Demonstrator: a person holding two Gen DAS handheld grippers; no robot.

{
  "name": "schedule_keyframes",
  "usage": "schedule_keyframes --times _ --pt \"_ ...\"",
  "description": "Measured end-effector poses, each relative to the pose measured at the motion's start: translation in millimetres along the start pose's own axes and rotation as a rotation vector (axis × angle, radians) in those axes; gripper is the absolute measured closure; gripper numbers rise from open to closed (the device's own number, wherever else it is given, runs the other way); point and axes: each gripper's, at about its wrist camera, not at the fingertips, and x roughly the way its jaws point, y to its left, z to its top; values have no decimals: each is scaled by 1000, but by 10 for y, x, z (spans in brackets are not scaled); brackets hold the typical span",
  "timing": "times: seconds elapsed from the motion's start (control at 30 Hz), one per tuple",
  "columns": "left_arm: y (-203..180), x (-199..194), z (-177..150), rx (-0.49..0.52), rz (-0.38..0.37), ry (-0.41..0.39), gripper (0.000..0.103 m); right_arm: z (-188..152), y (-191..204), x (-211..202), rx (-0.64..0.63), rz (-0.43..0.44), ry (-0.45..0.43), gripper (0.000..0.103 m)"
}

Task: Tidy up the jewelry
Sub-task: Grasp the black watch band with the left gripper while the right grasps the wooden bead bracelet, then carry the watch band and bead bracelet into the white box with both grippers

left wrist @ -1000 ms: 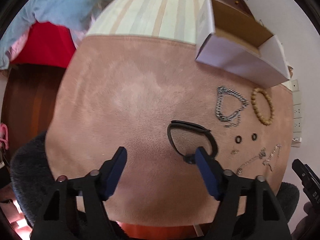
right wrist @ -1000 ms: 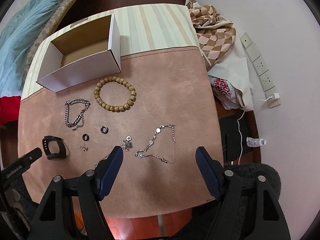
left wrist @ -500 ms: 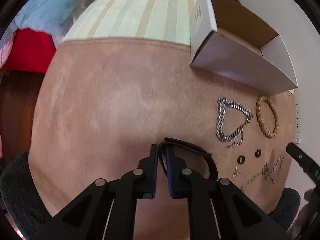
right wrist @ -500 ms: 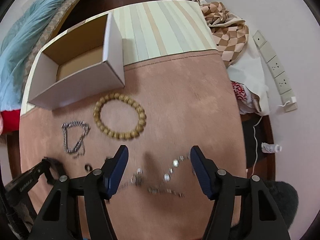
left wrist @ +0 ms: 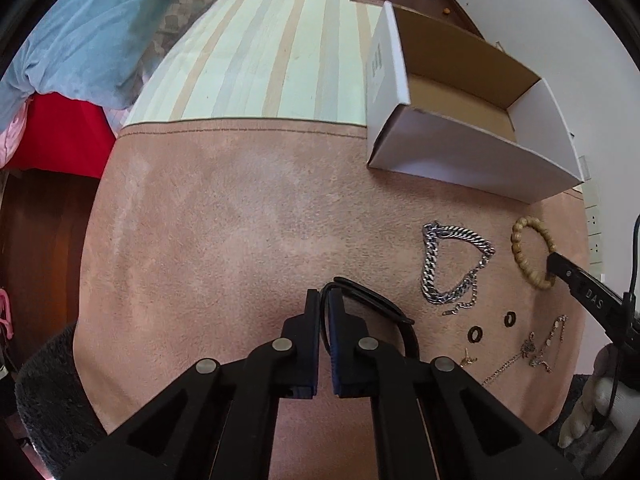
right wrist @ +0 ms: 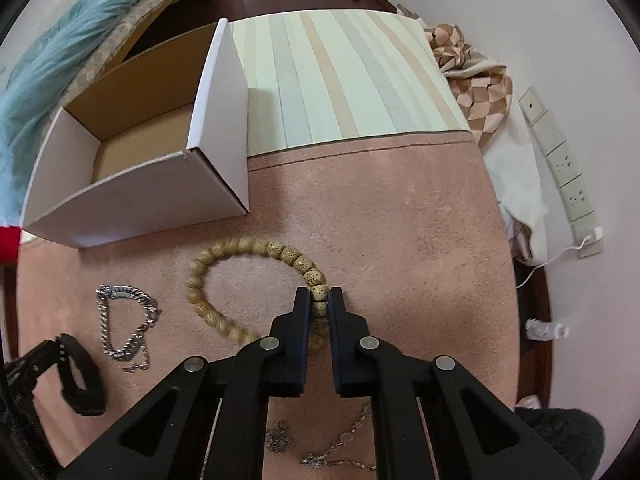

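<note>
My left gripper [left wrist: 325, 300] is shut on the near-left rim of a black wristband [left wrist: 376, 300] on the pink mat. My right gripper [right wrist: 319, 300] is shut on a wooden bead bracelet [right wrist: 224, 248]; the bracelet [left wrist: 520, 248] also shows in the left wrist view with a finger [left wrist: 576, 280] of the right gripper on it. A silver chain bracelet [left wrist: 452, 268] lies between the two, also in the right wrist view [right wrist: 124, 320]. Two black rings [left wrist: 492, 326] and thin chains [left wrist: 536, 348] lie nearer. The open white box [left wrist: 468, 120] stands behind, empty inside.
The pink mat [left wrist: 240, 220] meets a striped cloth [left wrist: 272, 60] at the back. A wall with sockets [right wrist: 560, 160] and a checked cloth [right wrist: 472, 76] lie to the right. A blue blanket [left wrist: 80, 40] and red fabric [left wrist: 56, 132] lie left.
Both grippers went from open to shut. The left closed on the black wristband. The right moved forward over the chains and closed on the bead bracelet.
</note>
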Motion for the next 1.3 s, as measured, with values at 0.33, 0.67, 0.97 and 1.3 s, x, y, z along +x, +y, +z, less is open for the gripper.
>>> schedule_keyframes --times 0.33,0.67,0.97,1.3 --pt "-96 -447 -91 14 -39 -68 102 -112 23 -558 11 104 -82 94" --pt "231 -471 -49 -144 -143 14 97 -55 41 -1178 -11 157 -188 94" --pt "292 80 -311 -322 -273 206 57 -188 -28 -1083 3 112 -177 94" --pt "114 114 -310 -235 -167 118 85 -295 -51 -969 17 99 -150 94"
